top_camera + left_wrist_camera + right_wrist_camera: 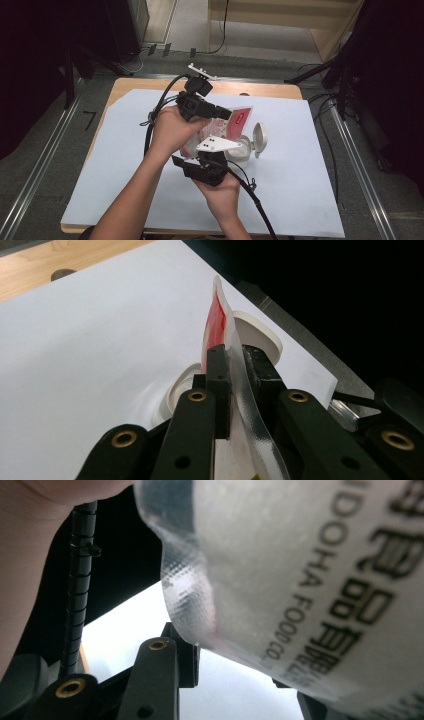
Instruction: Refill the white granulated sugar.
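The pouch (227, 127), a flat plastic food packet with a red and white printed face and a clear sealed border, is held up off the tabletop (125, 175) between the two claws, above and just beside a small white container (242, 150) whose round hinged lid (260, 137) stands flipped open to its right. In the high view its long axis runs slantwise, from the lower end near the person's right hand up and away toward the far right, with the red-marked end farthest from the person. The left gripper view shows it edge-on: a thin sheet rising from between the jaws, the red print on one face, the clear seam curving down toward the camera, and the white container and lid behind it on the white sheet. The right gripper view gives what the others lack, the translucent back of the pouch (310, 580) up close with black printed lettering, sagging across the gap of that claw. The left claw (237, 367) is pinched narrow on the pouch's edge, pads pressing both faces. The right claw (212, 155) stands partly open with the pouch lying in its gap; whether its pads press the pouch I cannot tell.
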`<state>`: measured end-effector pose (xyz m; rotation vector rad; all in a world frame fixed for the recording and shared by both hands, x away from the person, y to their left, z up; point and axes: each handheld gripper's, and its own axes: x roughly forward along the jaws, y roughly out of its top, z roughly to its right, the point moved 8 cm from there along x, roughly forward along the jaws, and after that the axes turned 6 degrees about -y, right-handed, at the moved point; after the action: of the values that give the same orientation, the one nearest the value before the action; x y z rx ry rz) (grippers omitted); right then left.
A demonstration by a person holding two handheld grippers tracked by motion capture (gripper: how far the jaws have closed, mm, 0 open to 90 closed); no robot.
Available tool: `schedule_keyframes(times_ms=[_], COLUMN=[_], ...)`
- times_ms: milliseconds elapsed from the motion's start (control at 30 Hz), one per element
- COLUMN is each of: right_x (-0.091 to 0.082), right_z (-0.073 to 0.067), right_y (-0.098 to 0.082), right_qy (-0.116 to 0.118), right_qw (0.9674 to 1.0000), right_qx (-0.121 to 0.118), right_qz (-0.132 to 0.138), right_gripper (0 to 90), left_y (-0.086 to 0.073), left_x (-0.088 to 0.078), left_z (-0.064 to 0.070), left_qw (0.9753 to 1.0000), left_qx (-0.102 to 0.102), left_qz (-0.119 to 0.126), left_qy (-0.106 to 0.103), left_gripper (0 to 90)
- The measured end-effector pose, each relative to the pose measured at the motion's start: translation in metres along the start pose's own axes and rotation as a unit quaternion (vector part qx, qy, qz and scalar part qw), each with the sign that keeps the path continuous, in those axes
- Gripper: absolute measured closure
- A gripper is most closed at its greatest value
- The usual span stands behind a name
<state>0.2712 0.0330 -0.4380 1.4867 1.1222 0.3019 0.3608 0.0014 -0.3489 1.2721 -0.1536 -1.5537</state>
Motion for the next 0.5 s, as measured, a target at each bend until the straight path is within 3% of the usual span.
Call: schedule_keyframes(times_ms=[500], right_x=[-0.0092], right_z=[0.0049], right_y=[-0.0025], right_qy=[-0.003], right_qw=[0.9999], right_qx=[0.003], right_qz=[-0.009], right_gripper=[64.1], left_y=[0.0019], left_x=[0.0097], left_z=[-0.0015], left_qw=[0.9998], left_qx=[-0.01], left_qz=[-0.008], left_qy=[-0.016], left_gripper=[83.2])
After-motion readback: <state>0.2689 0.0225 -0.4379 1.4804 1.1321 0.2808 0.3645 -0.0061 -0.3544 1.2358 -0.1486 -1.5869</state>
